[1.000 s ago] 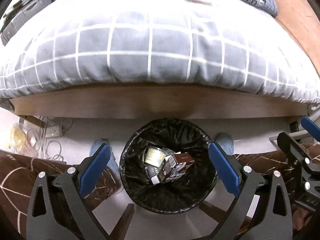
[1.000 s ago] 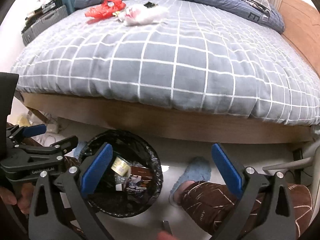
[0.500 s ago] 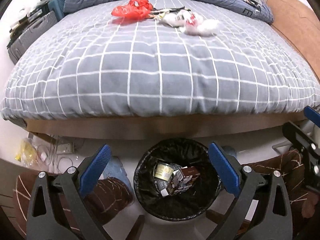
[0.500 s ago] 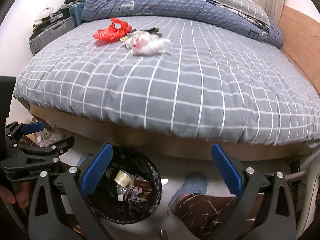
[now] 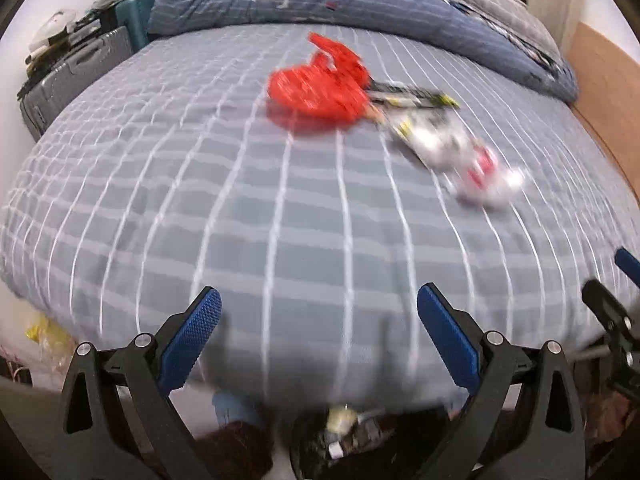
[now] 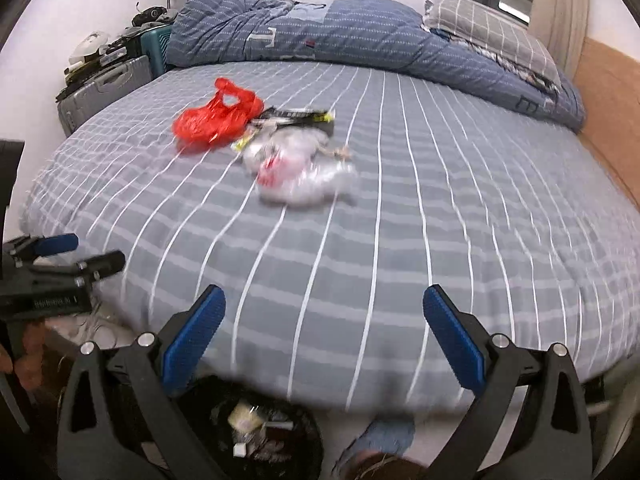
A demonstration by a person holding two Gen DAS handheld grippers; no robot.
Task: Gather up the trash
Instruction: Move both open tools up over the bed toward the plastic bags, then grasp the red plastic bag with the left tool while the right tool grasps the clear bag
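Left wrist view first: my left tongs (image 5: 318, 322) stand wide open and empty over the near edge of the bed (image 5: 168, 208), with the black bin (image 5: 360, 452) just showing below them on the floor. The trash lies well ahead, up the grey checked cover. Reading left to right, there is a red plastic bag (image 5: 320, 92), then a thin dark wrapper with yellow marks (image 5: 412, 98) touching the bag's right edge, then a crumpled clear-and-white wrapper with a red patch (image 5: 468, 156) nearest to me and off to the right of centre. The blur hides any print on them.

From the right wrist view, my right tongs (image 6: 324, 324) are also spread open with nothing between the pads. Here the same pile sits left of centre: the red bag (image 6: 216, 118) farthest left, the dark wrapper (image 6: 296, 117) behind, the clear wrapper (image 6: 300, 172) closest. That clear wrapper runs roughly crosswise to my reach, and I judge it about equally far from both tongs, perhaps a shade better lined up for the right. The left tongs show at this view's left edge (image 6: 60, 268), bearing white lettering too smeared to read. On the folded blue quilt (image 6: 360, 36) at the head of the bed I can make out a pale letter "T"; nothing else is legible.
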